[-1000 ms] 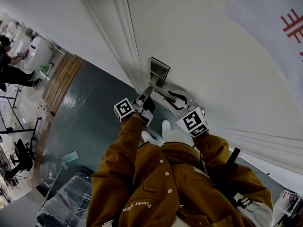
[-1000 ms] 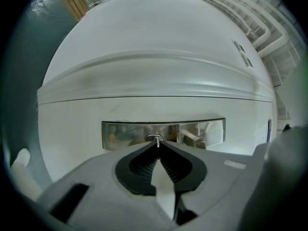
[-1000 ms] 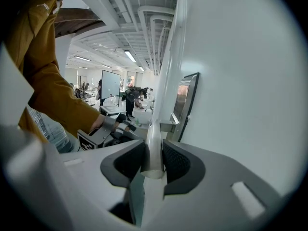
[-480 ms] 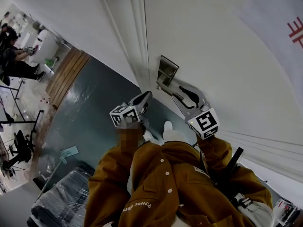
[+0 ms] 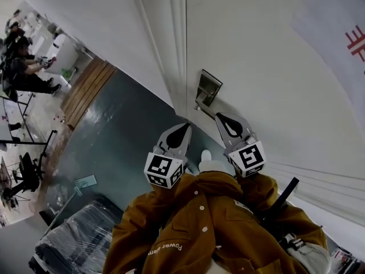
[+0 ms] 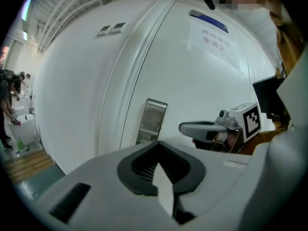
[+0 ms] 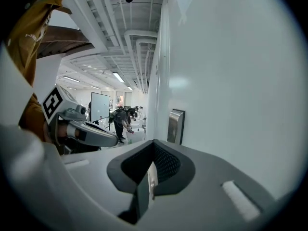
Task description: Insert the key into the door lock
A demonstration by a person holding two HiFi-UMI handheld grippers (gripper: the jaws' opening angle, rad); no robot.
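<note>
- Door lock (image 5: 208, 89): lower left of it we held the left gripper (image 5: 186, 125), tips together, nothing visibly gripped.
- It sat at centre frame on the white door (image 5: 274, 56).
- Lower right, our right gripper (image 5: 218, 115) had just been closing, fully shut, seemingly empty.

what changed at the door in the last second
The left claw pulled back from the lock plate and rolled, so its marker cube now faces the head camera. The right claw shifted only a little; its jaws have just closed, with nothing visible between them. The door and lock plate are unchanged.
</note>
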